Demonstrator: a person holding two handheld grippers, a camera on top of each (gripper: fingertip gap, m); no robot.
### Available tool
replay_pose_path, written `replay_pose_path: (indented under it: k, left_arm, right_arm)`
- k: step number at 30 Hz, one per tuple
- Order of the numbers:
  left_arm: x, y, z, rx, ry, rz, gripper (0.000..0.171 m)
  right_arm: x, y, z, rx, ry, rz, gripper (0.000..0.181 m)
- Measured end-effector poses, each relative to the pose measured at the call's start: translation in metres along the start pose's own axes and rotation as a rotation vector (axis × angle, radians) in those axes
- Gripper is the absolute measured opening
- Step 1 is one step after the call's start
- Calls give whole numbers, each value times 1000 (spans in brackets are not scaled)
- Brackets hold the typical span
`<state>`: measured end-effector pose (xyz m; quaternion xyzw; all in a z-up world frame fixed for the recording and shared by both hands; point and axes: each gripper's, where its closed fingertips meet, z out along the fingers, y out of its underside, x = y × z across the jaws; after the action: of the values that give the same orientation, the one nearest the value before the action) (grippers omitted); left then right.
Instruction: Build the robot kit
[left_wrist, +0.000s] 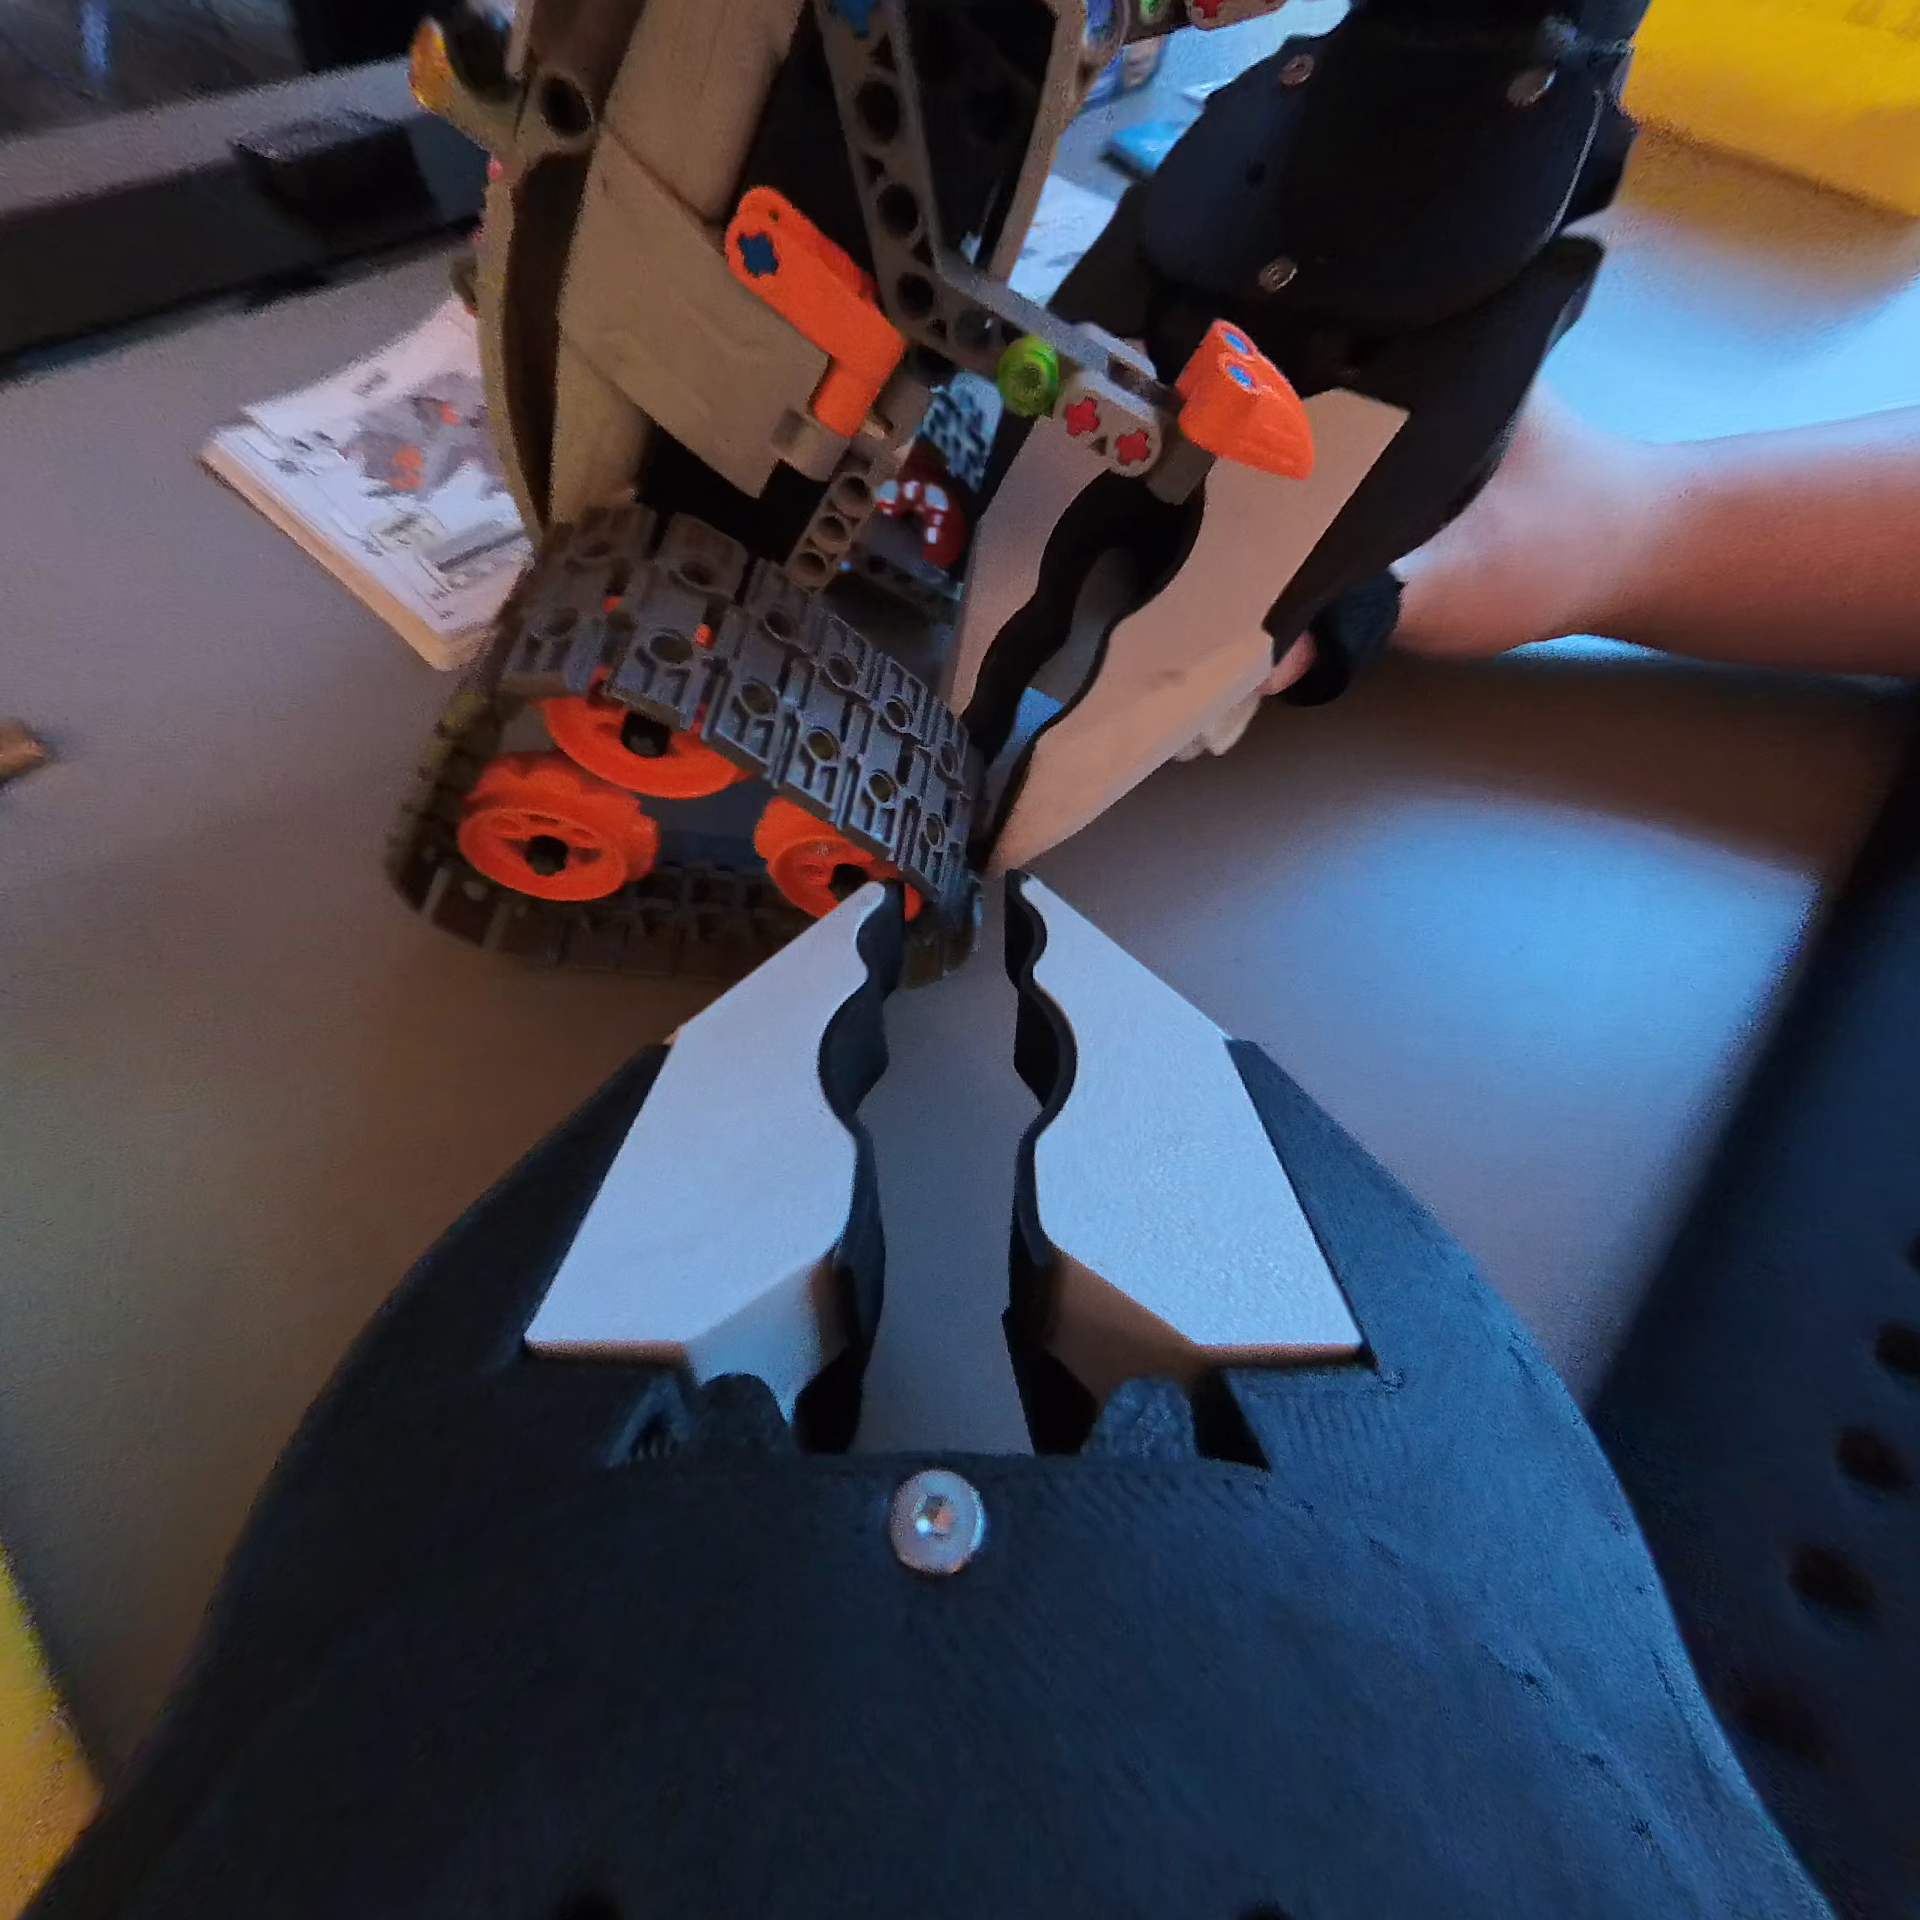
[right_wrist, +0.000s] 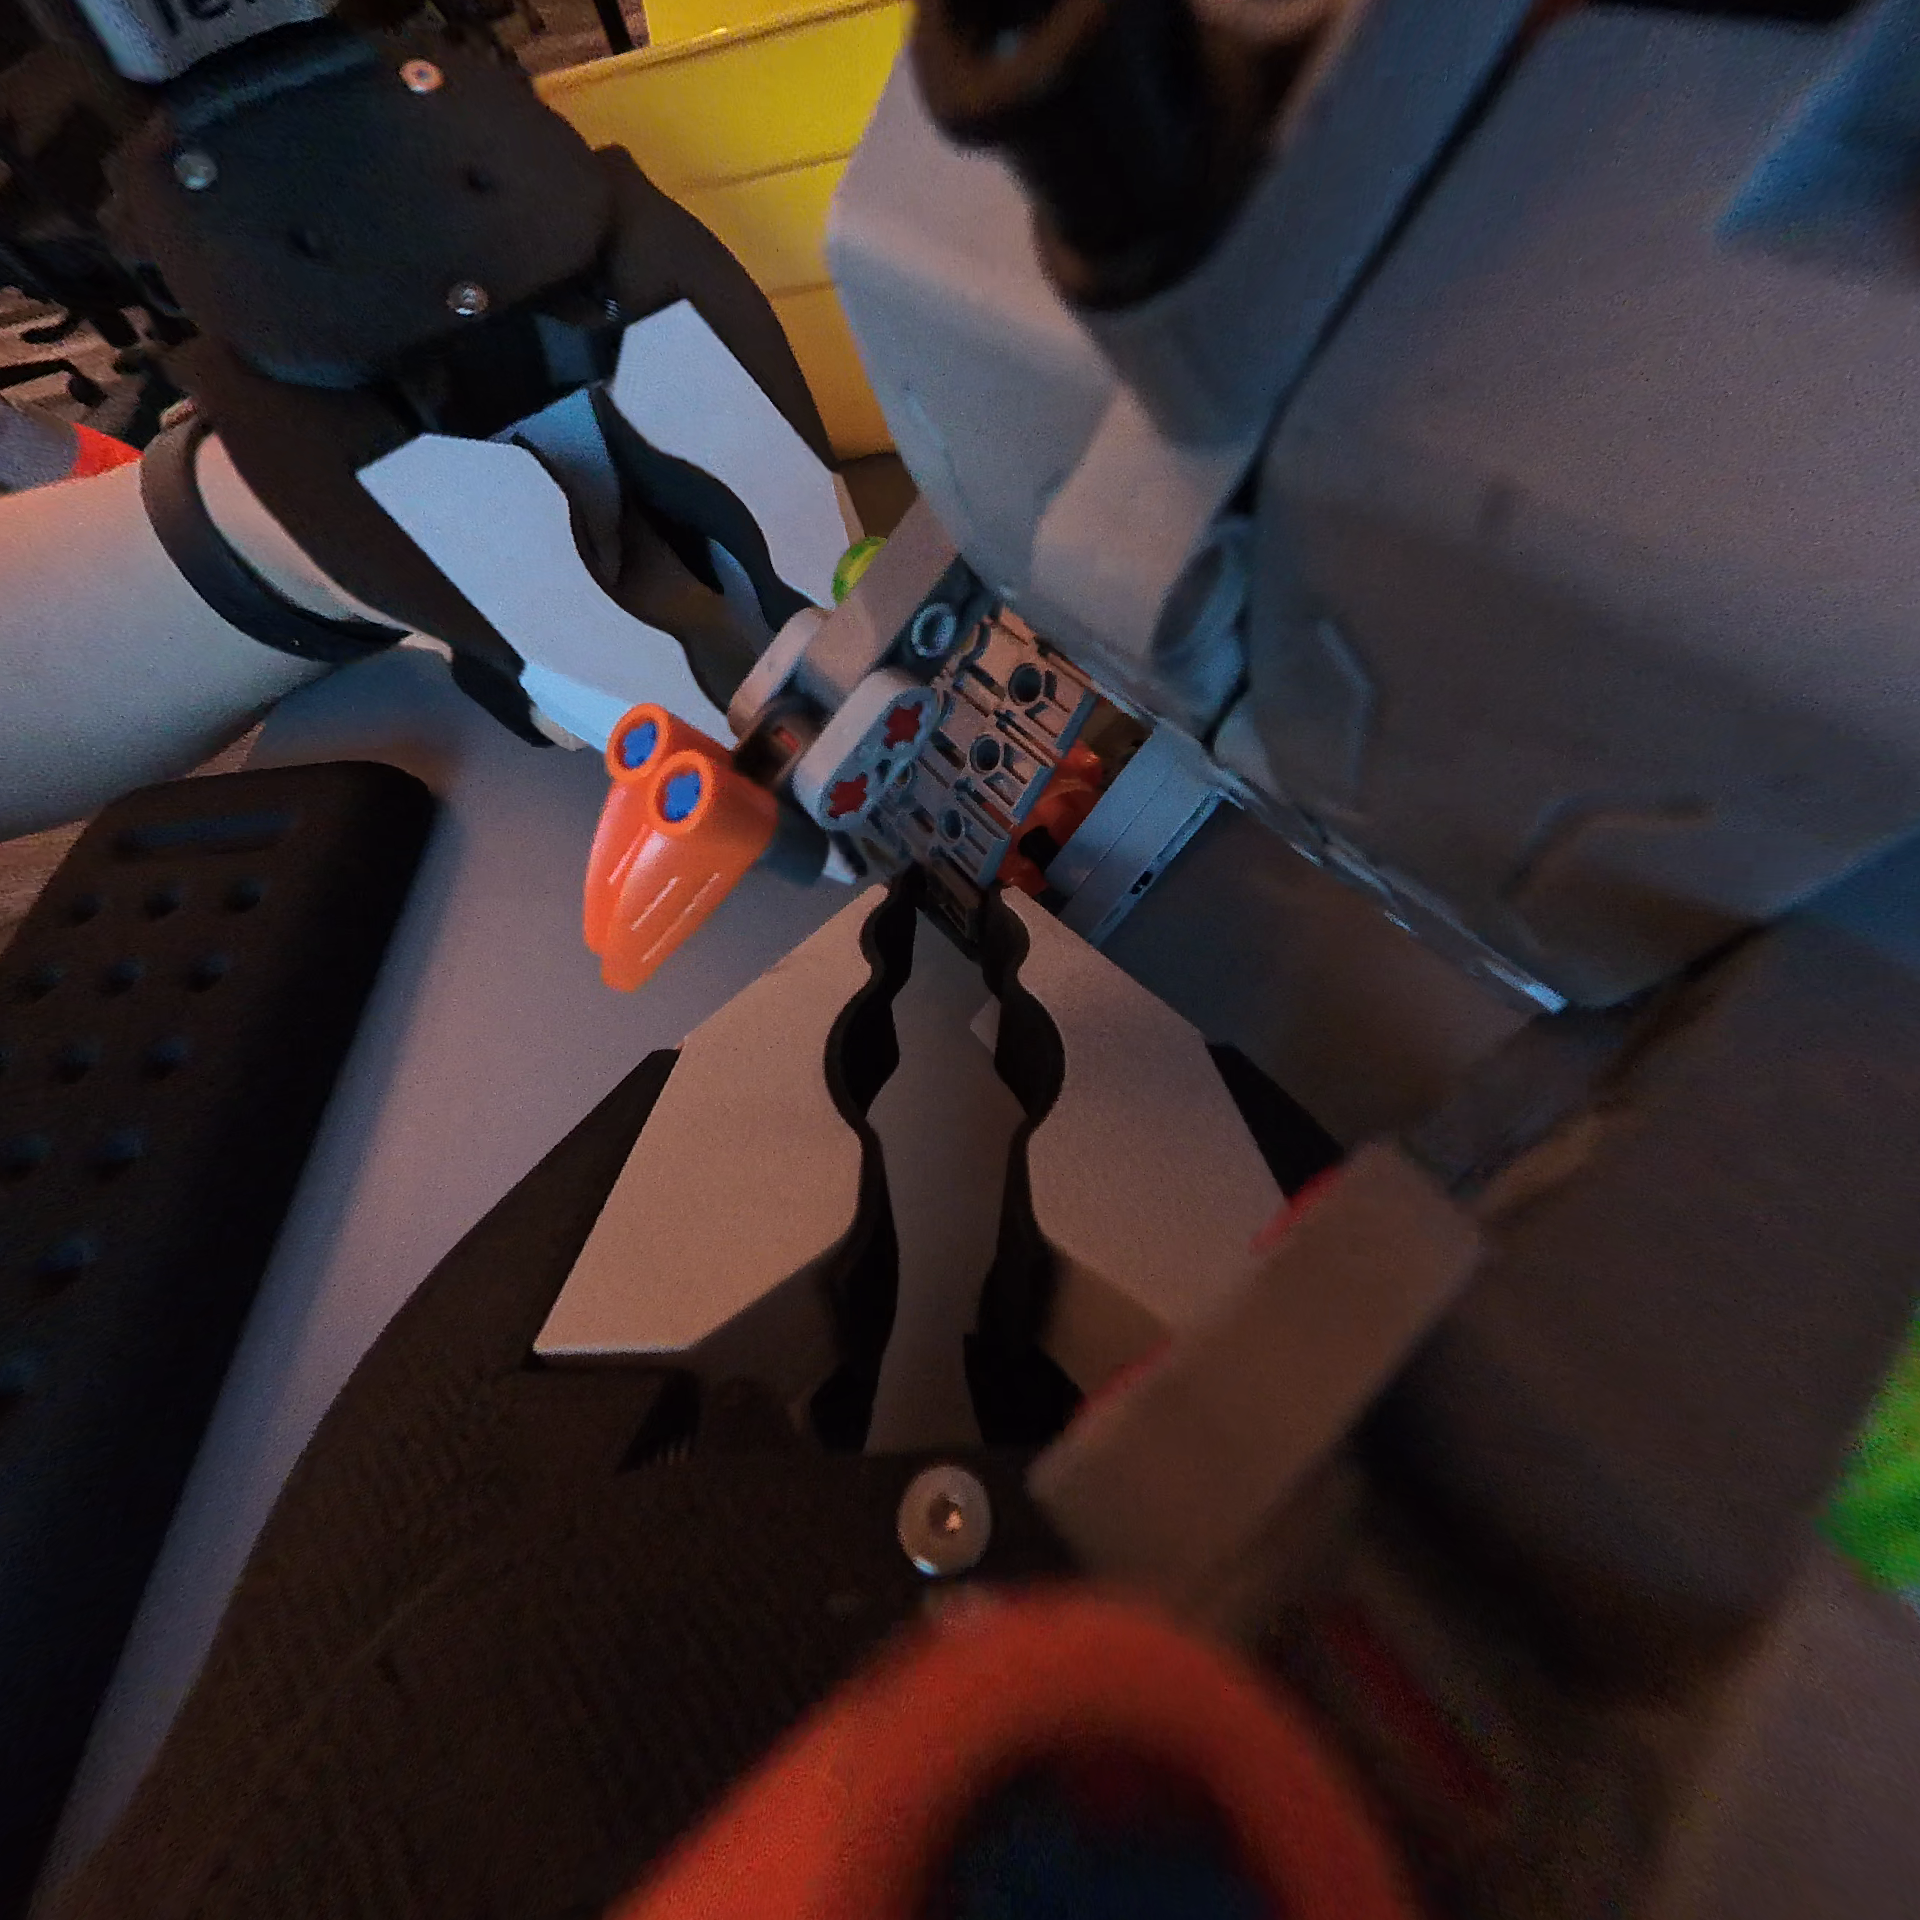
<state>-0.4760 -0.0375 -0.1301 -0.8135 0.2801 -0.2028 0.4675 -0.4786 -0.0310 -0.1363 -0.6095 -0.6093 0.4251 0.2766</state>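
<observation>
A grey and tan brick-built tracked model stands on the table on orange wheels, with a dark grey link track draped over them. My left gripper is closed narrowly on the track's lower end beside the front wheel. My right gripper comes down from the upper right and meets the same track end. In the right wrist view my right gripper is shut on the dark track, under the model's arm with its orange claw. The left gripper shows behind that arm.
An open instruction booklet lies left of the model. A yellow bin stands behind, also seen in the right wrist view. A dark perforated panel lies at the right edge. A person's forearm reaches in. Less than 4 cm separates the two grippers' tips.
</observation>
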Motion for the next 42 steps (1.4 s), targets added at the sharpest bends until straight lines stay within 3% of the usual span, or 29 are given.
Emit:
replay_pose_path:
  k: [7, 14, 20, 30, 42]
  left_arm:
    - [-8, 12, 11, -113, -221, 234, 12]
    - [-11, 11, 11, -112, -275, 256, 12]
    - [-10, 9, 11, -97, -191, 126, 10]
    - [-11, 8, 10, -82, -184, 100, 10]
    - [-7, -6, 5, 15, -149, 38, 9]
  right_arm:
    - [2, -1, 1, 2, -13, 26, 12]
    - [3, -1, 1, 2, -7, 30, 12]
    - [3, -4, 1, 12, 5, -36, 14]
    - [8, -6, 3, 1, 103, -260, 17]
    - [6, -18, -6, 102, 116, -235, 15]
